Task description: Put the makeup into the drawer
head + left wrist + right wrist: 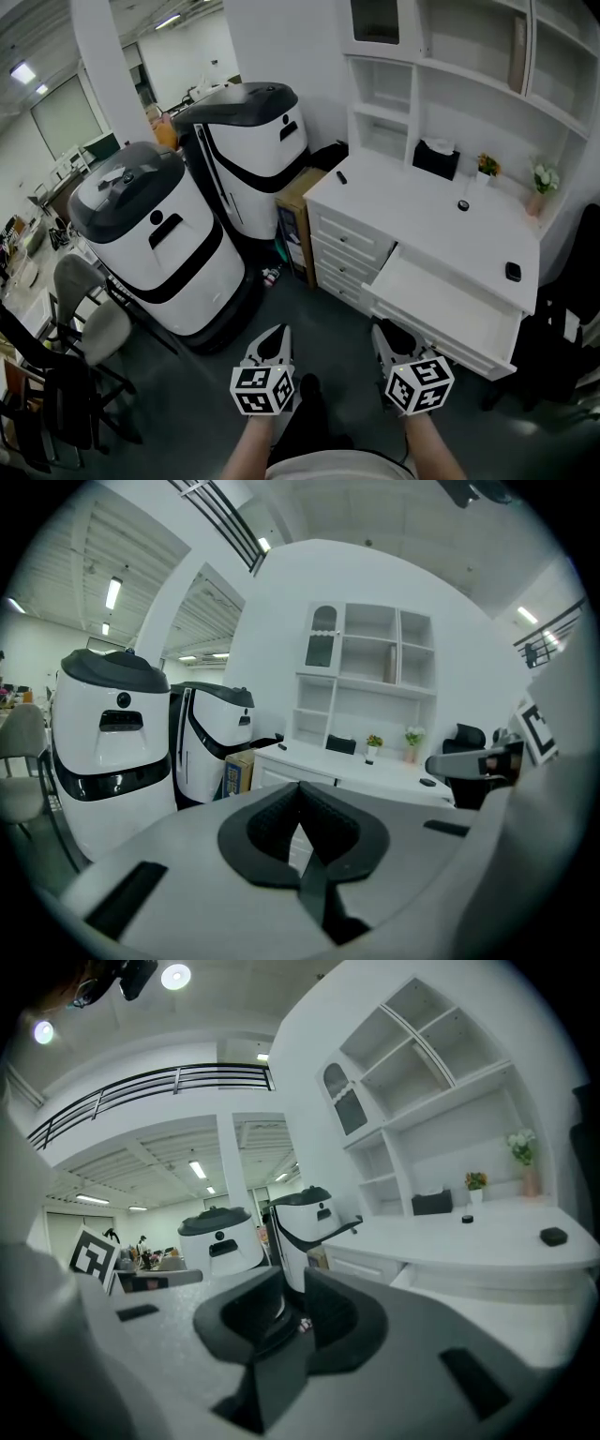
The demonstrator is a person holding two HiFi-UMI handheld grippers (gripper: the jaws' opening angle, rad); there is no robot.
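Note:
The white desk [412, 211] stands ahead on the right with its wide top drawer [441, 305] pulled open and bare inside. Small black makeup items lie on the desktop: a flat compact [513, 271] near the right edge, a round jar [463, 205] and a stick [340, 176] at the left end. The compact [553, 1236] and jar [466, 1219] also show in the right gripper view. My left gripper [273, 337] hangs low in front of the desk, jaws together and empty [300, 794]. My right gripper [386, 336] is beside it, near the drawer's front corner, with a narrow empty gap between its jaws [292, 1283].
Two large white-and-black machines [155, 244] [253, 150] stand left of the desk, with a cardboard box [292, 220] between. A black tissue box [436, 157] and two small potted flowers [487, 166] sit at the desk's back. A grey chair [84, 309] is left, a black office chair [572, 328] right.

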